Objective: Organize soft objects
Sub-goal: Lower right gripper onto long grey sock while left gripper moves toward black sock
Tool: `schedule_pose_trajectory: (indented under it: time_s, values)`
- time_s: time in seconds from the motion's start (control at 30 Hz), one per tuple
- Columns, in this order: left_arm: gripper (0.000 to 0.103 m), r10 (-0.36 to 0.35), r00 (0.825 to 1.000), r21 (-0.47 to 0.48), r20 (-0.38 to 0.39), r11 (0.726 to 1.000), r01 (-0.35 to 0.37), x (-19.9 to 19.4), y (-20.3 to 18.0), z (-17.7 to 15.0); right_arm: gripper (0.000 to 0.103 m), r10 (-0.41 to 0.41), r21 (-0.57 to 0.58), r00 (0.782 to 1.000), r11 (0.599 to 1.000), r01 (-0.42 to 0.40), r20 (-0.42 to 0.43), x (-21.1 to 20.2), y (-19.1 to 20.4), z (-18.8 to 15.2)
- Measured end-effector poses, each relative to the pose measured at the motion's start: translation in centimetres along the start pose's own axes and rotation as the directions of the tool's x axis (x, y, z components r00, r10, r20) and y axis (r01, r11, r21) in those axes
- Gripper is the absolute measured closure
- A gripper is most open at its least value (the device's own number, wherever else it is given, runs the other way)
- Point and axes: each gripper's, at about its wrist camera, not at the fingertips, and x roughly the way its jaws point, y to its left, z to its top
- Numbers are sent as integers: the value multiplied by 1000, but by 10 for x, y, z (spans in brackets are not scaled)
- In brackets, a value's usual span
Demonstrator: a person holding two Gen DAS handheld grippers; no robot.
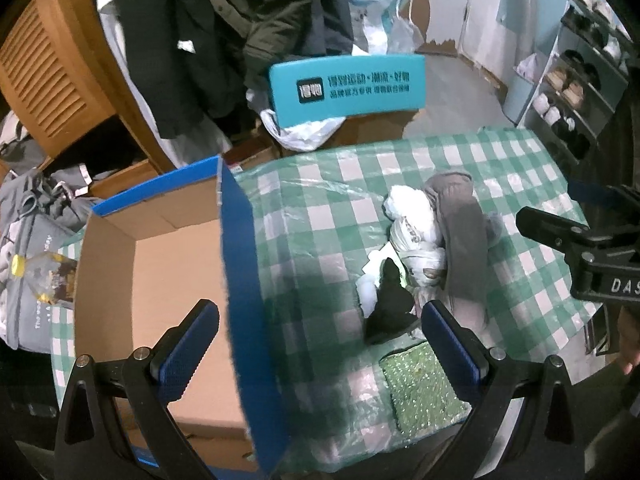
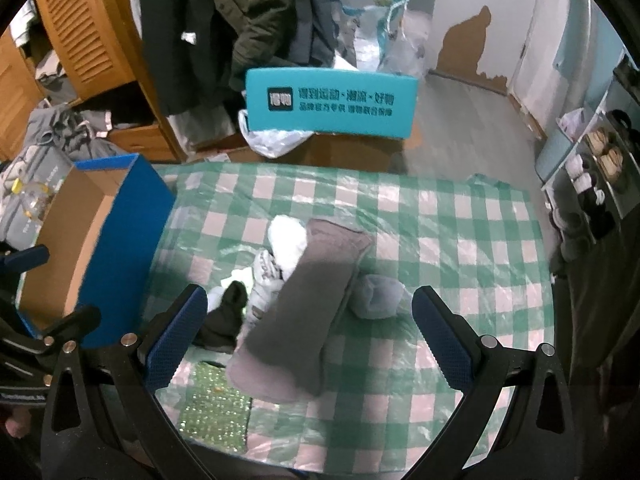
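Note:
A pile of soft items lies on the green checked tablecloth (image 2: 460, 220): a long grey folded cloth (image 2: 308, 308), a white bundle (image 2: 286, 240), a black sock (image 2: 224, 316), a pale grey roll (image 2: 378, 296) and a green sparkly pad (image 2: 216, 404). The left wrist view shows the same grey cloth (image 1: 460, 232), white bundle (image 1: 412, 216), black sock (image 1: 390, 304) and green pad (image 1: 424, 388). My right gripper (image 2: 310, 336) hangs open above the grey cloth. My left gripper (image 1: 320, 340) is open, straddling the blue wall of an empty cardboard box (image 1: 176, 280).
The blue-sided box (image 2: 120, 240) stands at the table's left. Behind the table are a teal sign (image 2: 332, 100), plastic bags, hanging dark coats (image 2: 248, 20) and a wooden cabinet (image 2: 84, 32). A shoe rack (image 1: 572, 92) stands at the right. Grey clothes (image 1: 36, 216) lie left of the box.

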Motion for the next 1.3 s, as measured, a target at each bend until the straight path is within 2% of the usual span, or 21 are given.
schedule_pose_trajectory:
  time_s: [0.5,0.83,1.23,1.3]
  values:
    - [1,-59,993,35,-98,997,63,51,-23,8,2,-45,34,991,998,50,-126,54,-14,-6]
    - [1,-104,986,46,-128,993,111,69,-31,8,2,-40,72,981,996,54,-187,82,-20,-7]
    - [1,-163,971,3,-177,986,167,91,-28,5,2,-3,117,968,993,33,-250,111,-23,-12]
    - [1,-168,969,4,-179,985,171,92,-28,5,6,5,124,967,992,27,-255,114,-24,-12]
